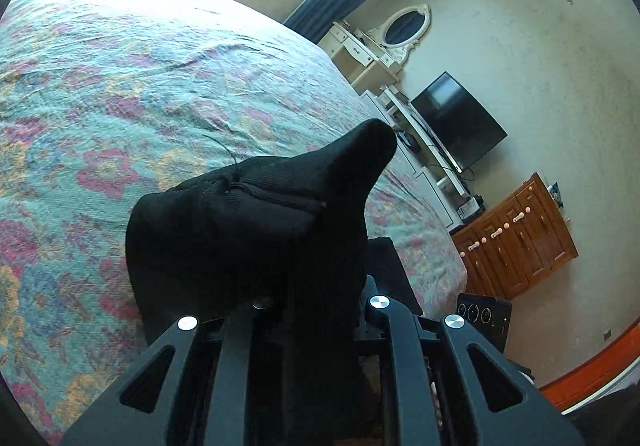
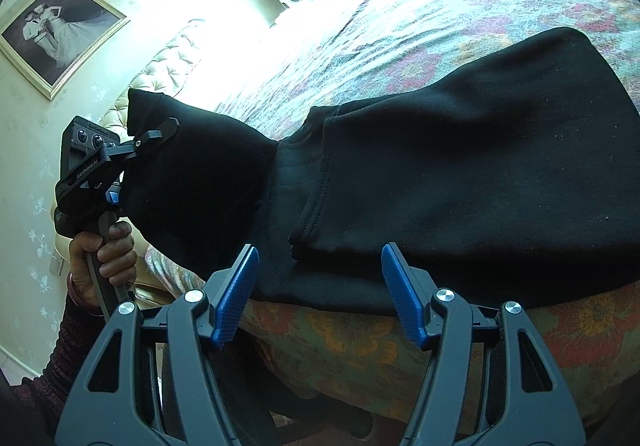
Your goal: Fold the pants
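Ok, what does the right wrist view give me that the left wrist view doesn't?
Only the right wrist view shows the right gripper open at the bed's edge, short of the folded part of the pants, and the left gripper from outside, shut on a raised end. Only the left wrist view shows that bunched end close up, plus the television and wooden cabinet. Both show the black pants on the floral bedspread.
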Tool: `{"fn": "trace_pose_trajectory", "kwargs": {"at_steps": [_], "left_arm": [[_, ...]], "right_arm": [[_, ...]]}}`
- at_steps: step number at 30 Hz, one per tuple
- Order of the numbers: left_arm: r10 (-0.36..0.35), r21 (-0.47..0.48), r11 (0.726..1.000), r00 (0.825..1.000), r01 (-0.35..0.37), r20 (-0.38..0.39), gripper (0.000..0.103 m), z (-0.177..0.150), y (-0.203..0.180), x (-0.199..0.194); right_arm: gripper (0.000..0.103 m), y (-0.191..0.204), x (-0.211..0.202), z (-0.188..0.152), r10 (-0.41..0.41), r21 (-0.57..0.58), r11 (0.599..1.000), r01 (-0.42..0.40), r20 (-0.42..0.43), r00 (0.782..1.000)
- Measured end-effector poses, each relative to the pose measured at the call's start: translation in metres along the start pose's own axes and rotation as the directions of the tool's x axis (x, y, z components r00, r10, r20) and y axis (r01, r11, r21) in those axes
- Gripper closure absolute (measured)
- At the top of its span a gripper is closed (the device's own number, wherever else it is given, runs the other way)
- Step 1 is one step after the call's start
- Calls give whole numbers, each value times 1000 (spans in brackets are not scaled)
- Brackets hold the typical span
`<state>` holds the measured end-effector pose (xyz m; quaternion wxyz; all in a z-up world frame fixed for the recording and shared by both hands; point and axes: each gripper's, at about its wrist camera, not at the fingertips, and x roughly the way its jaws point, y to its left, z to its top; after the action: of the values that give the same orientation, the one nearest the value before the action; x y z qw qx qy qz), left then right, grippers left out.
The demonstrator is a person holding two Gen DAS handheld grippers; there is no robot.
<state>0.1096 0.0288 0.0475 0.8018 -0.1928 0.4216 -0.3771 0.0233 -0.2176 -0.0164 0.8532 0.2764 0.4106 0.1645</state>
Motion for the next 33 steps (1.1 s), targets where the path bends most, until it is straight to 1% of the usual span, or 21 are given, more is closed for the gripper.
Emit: {"fn": "trace_pose_trajectory", "kwargs": {"at_steps": [4,9,12,15,16,17,18,19,20,21,24,28,29,30,32,33], "left_arm": [[18,38,999,997,-16,-73,89,-10,-18,43],[85,69,995,987,-76,-133,88,-30,-21,88],[154,110,984,977,-139,-146,88,-38,-23,105],[230,160,966,960,-205,-159,87,-45,-26,119],[244,166,962,957,-218,-159,86,-48,-28,121],[253,169,959,955,-226,-158,82,-49,-30,123],[252,167,960,955,-226,-158,73,-50,-32,124],[242,167,962,957,-216,-157,68,-51,-36,125],[234,171,963,960,-208,-153,57,-52,-39,125],[226,174,964,962,-199,-152,52,-52,-43,125],[224,191,962,964,-195,-144,43,-54,-52,124],[170,149,977,978,-151,-122,40,-56,-60,108],[153,140,981,982,-138,-106,33,-55,-62,100],[143,135,982,986,-131,-82,28,-55,-66,90],[125,135,984,992,-120,-26,28,-54,-70,69],[135,134,982,991,-134,2,27,-53,-70,58]], "right_arm": [[39,-4,-6,2,8,13,1000,-8,18,1000],[39,-11,-13,2,16,27,999,-17,30,999],[39,-15,-16,2,16,34,999,-17,33,999],[39,-18,-17,1,14,41,999,-16,36,999],[39,-19,-18,1,13,45,999,-15,37,999],[39,-20,-19,1,14,49,999,-15,37,999],[39,-21,-19,1,14,55,998,-16,38,999],[39,-23,-19,1,15,60,998,-18,39,999],[39,-25,-20,1,18,66,998,-20,41,999],[39,-27,-21,2,20,71,997,-23,44,999],[39,-34,-25,4,22,89,996,-27,58,998],[37,-45,-34,8,45,133,990,-55,74,996],[30,-50,-37,8,56,148,987,-67,77,995],[29,-51,-38,11,64,162,984,-76,82,995],[29,-54,-40,12,74,172,981,-88,84,994],[28,-54,-40,14,69,169,982,-82,78,995]]}}
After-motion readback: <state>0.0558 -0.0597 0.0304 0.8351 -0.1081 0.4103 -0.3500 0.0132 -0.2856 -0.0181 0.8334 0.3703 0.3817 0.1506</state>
